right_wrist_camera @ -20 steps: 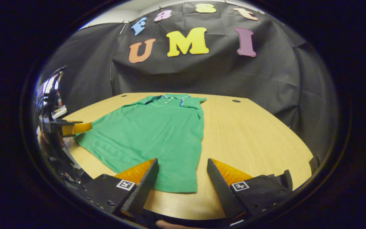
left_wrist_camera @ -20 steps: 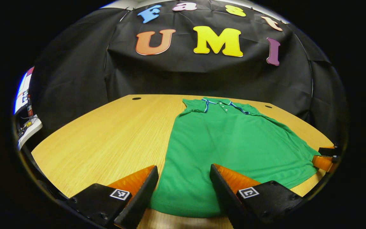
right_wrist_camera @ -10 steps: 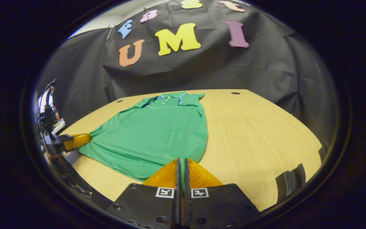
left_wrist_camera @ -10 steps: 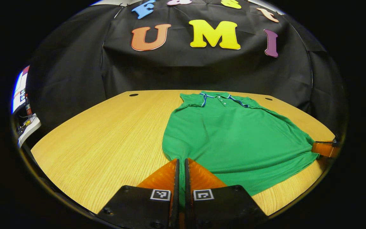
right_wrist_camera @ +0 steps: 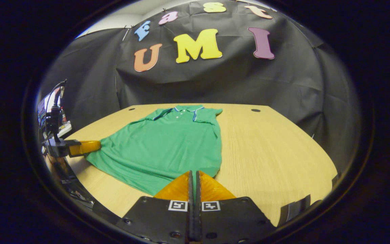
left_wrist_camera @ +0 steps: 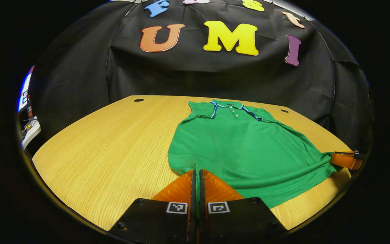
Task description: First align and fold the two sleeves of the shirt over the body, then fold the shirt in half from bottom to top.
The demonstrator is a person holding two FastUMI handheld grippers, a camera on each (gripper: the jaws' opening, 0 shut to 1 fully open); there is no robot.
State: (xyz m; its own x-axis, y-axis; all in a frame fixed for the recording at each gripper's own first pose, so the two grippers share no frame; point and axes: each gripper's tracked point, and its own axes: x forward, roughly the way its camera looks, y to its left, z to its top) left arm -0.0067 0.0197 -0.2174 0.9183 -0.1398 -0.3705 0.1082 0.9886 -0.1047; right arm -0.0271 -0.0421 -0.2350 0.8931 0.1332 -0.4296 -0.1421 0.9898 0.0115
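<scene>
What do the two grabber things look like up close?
Each grabber has two wedge-shaped fingers that narrow to a point, fixed on chunky black blocks with small screws. The left gripper and the right gripper each carry two little white squares with black patterns, one per block. Seen from the side, farther off, the fingers stick out of a black body.

shirt [left_wrist_camera: 245, 145] | green polo, blue-white collar trim | flat on table, collar far | bottom corners lifted, hem bunched

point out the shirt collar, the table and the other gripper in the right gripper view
shirt collar [right_wrist_camera: 185, 109], right gripper view, buttoned placket.
table [right_wrist_camera: 276, 149], right gripper view, bare wood beside shirt.
left gripper [right_wrist_camera: 95, 145], right gripper view, fingertips at hem corner.
</scene>
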